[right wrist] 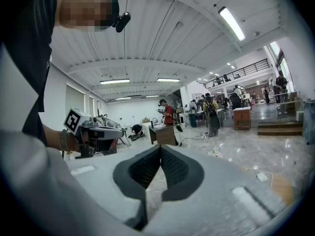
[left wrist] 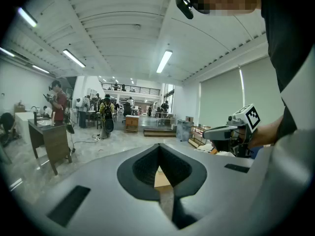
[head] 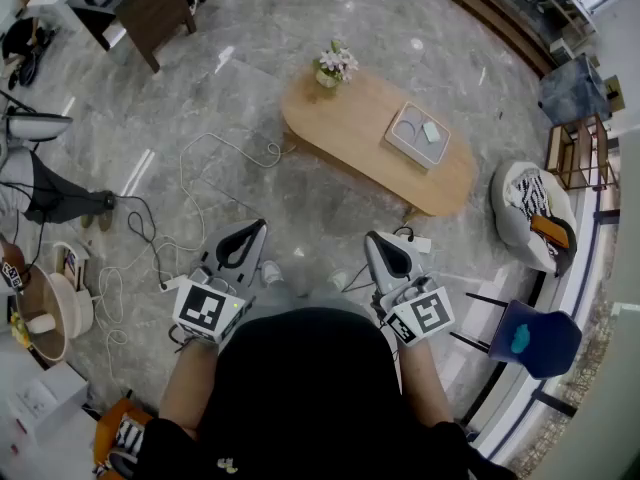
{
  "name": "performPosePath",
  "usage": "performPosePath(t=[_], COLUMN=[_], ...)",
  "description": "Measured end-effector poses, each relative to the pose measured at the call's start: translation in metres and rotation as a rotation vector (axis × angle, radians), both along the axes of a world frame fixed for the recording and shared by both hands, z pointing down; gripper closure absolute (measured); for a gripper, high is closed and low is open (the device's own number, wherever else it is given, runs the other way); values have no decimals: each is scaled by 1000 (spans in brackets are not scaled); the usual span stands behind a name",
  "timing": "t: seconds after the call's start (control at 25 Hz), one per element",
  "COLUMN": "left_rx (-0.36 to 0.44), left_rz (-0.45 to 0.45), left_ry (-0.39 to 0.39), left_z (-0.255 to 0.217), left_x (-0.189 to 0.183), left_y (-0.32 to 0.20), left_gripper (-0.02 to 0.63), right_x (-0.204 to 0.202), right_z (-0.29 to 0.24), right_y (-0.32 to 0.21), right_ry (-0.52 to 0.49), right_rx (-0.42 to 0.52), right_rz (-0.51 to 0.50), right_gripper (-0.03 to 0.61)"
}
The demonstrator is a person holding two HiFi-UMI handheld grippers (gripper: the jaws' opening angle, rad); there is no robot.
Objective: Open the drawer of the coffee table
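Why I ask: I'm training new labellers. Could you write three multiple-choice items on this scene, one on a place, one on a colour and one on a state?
1. Where does the small pot of white flowers stand on the oval light-wood coffee table?
A. at one end
B. in the middle
C. overhanging the long edge nearest the person

2. What colour is the seat of the chair with thin black legs at the head view's lower right?
A. red
B. blue
C. white

3. How do the left gripper and the right gripper stand?
A. both shut and empty
B. both wide open
C. left shut on a drawer handle

Key:
1 A, the pot sits at the table's left end in the head view.
2 B, the seat is plainly blue.
3 A, in each gripper view the jaw tips meet with nothing between them.
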State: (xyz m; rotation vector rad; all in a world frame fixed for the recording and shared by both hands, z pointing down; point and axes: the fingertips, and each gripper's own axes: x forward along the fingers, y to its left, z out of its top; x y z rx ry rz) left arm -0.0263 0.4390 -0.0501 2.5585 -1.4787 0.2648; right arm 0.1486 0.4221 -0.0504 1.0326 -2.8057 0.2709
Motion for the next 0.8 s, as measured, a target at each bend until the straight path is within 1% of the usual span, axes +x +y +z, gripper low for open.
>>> performPosePath(t=[0.12,0.24,0.36,0.6,0.8], left_rx=[-24,-17,-2,-21,-56], left_rz=[20,61,63,97,67], left_ry=[22,-4,5,-13,-41], left_z=[6,13,13,32,48], left_x=[-14,-25,-31,-25,-28], left_y=[4,2,-10,-32,-69], left_gripper=[601,601,602,601,601], right_x=[-19,-33,-40,-32,-28], right_z=[3,6,4,10,24], right_y=[3,5,2,-26,-70], right_ry=[8,10,-10,-51,-58], right_rx=[-4,-9,-4,-32,-63], right_rz=[15,30,48,94,87], right_gripper=[580,580,580,580,579])
